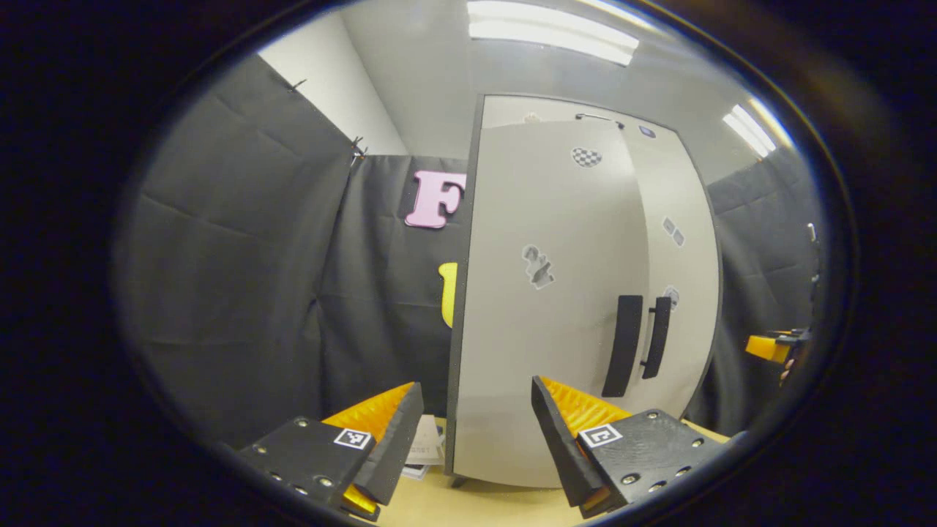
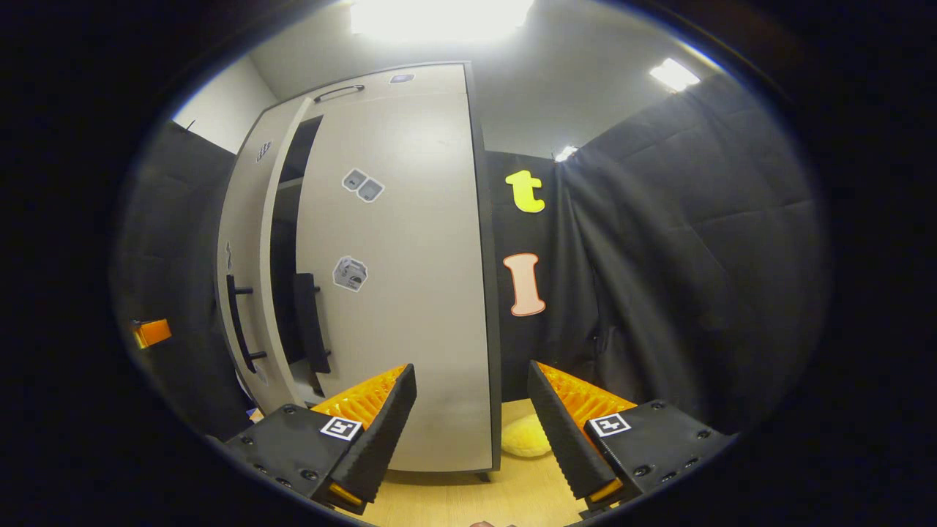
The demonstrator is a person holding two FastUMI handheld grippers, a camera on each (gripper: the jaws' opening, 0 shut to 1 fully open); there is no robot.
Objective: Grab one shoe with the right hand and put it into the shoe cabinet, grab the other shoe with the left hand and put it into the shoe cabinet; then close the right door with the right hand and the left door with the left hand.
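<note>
Cloth-walled booth [image 1: 241,241], strip lights [image 1: 549,33]

Each hand-held gripper [image 1: 476,432] bears screws and a square marker.

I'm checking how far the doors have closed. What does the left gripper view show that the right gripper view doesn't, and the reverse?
Left gripper view: the tall pale grey cabinet looks almost shut, its two black bar handles side by side, with a stack of papers at its foot.

Right gripper view: a dark gap remains between the doors, and a soft yellow object lies beside the cabinet's base.

Both: the cabinet on a light wooden floor, and open, empty jaws.
</note>
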